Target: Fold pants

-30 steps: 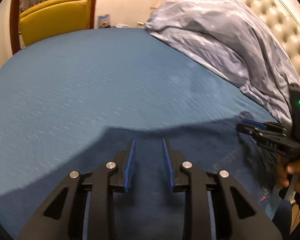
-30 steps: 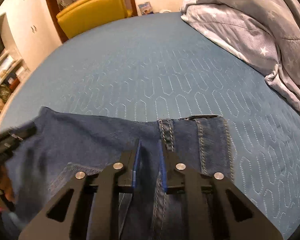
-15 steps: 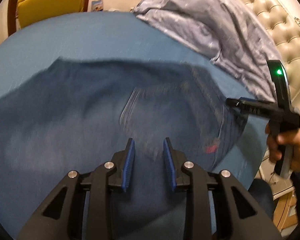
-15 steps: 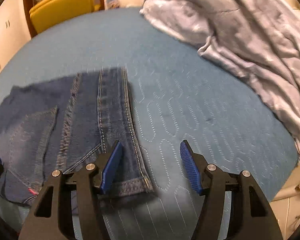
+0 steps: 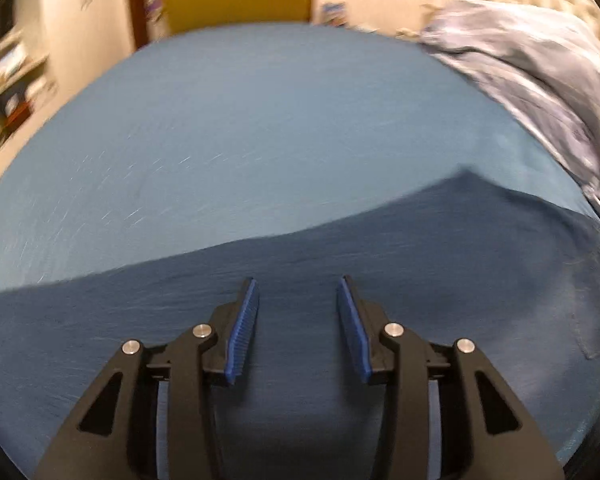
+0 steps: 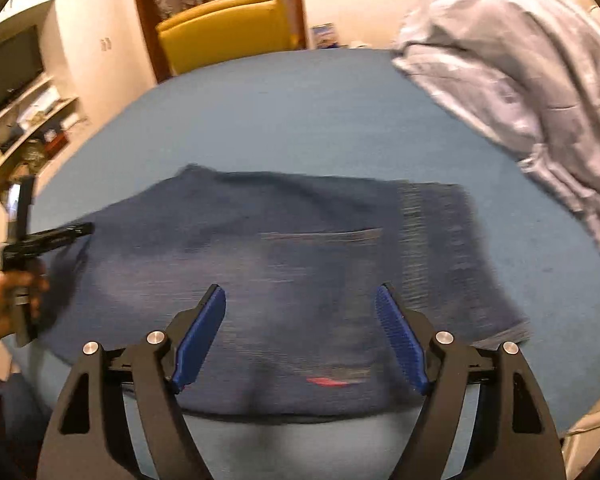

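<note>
right gripper (image 6: 300,336) fingers wide, empty | left gripper (image 5: 298,328) fingers partly open, empty | folded jeans (image 6: 284,264) on bed (image 6: 300,112), directly beneath both, long axis left-right | right gripper over pocket end, roughly equally near

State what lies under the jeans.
The jeans lie on the blue bedspread, which shows around them. The part beneath them is covered, so anything there cannot be seen.

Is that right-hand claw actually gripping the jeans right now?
Apart. In the right wrist view the right gripper stands wide open, and the jeans lie flat on the bed with no cloth pinched between its blue pads.
</note>
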